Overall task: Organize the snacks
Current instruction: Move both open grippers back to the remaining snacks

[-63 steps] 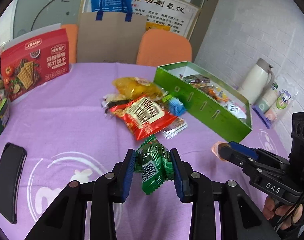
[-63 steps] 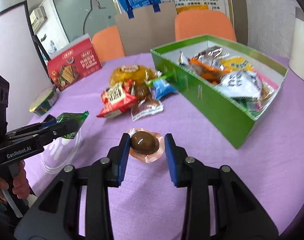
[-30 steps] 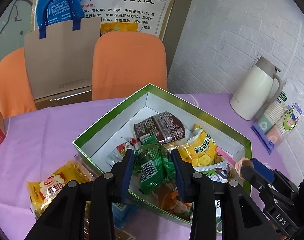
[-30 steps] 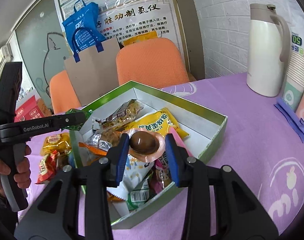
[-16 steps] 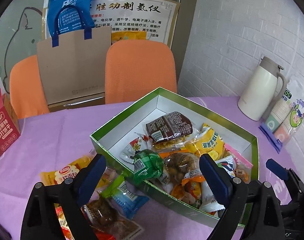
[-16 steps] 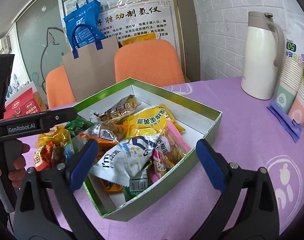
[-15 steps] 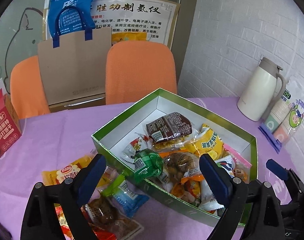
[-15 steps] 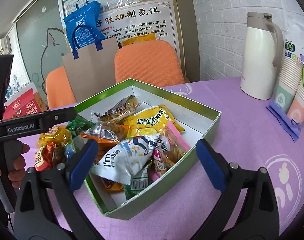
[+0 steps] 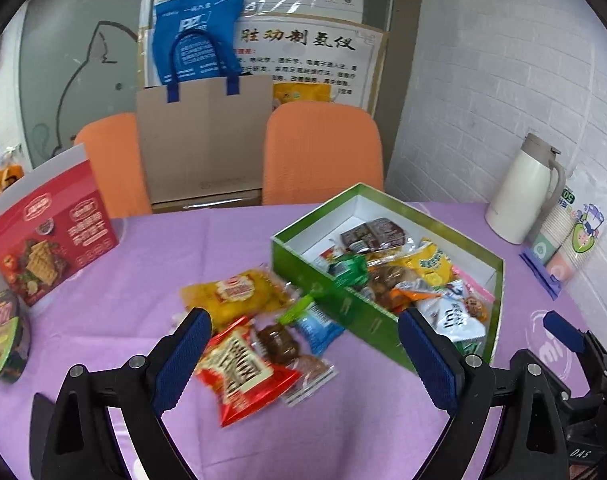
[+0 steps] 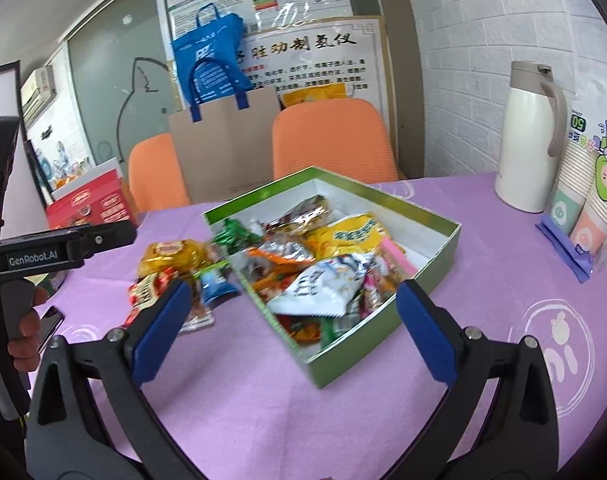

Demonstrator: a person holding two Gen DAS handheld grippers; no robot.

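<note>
Remaining packets (image 9: 245, 368): light, crinkly, slippery; pinch at sealed edge.
Left gripper (image 9: 303, 356): spread wide, empty.
Right gripper (image 10: 293, 328): spread wide, empty.
Green box (image 10: 443, 254): part filled.

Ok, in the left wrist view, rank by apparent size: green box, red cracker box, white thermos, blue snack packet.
1. green box
2. red cracker box
3. white thermos, though it stands farther back, so unsure
4. blue snack packet

Snack packets fill the box (image 9: 383, 320) at centre right of the left wrist frame. Loose packets (image 9: 239, 368) lie left of it on the tablecloth (image 9: 163, 256); a thermos (image 9: 523, 192) stands upper right.
</note>
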